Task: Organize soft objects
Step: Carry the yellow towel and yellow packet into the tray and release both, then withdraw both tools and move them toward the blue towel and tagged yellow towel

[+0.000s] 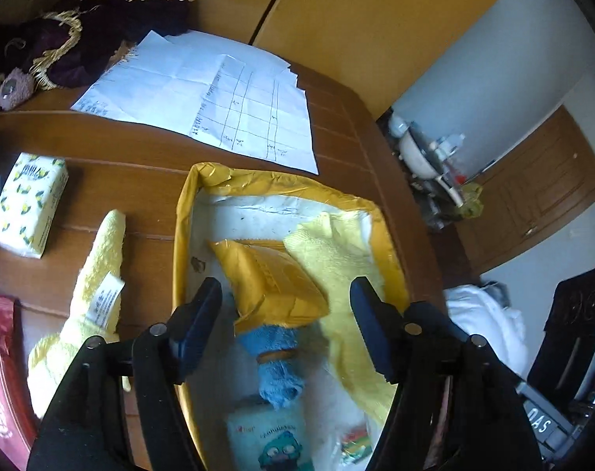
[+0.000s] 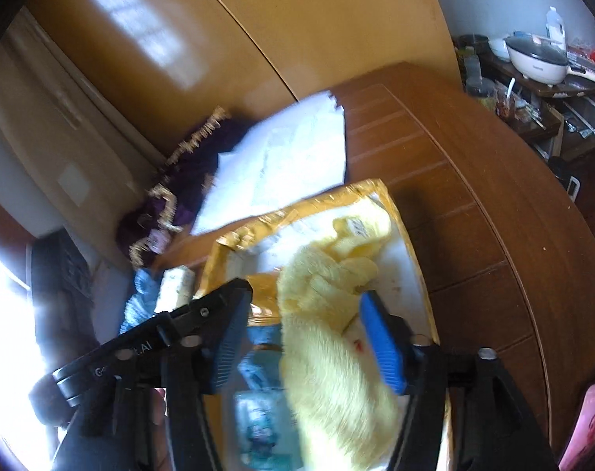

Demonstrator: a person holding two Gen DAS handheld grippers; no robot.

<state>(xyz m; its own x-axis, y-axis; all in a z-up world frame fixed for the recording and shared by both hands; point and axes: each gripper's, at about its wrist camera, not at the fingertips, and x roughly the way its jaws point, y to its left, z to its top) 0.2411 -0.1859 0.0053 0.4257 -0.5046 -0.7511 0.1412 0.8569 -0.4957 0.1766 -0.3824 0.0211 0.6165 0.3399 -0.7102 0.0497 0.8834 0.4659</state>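
Fluffy yellow towel btwn open fingers.

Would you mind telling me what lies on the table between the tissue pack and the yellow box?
A pale yellow towel with a white label lies there, between the tissue pack and the yellow box, as the left wrist view shows.

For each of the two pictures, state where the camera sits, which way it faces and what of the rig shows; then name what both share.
Left wrist: on the left claw, looking down into the yellow-rimmed box at a blue cloth; both open fingers show.
Right wrist: on the right claw, looking down at a yellow towel lying between its open fingers.
Shared: the box, paper sheets, purple fringed cloth, wooden table.
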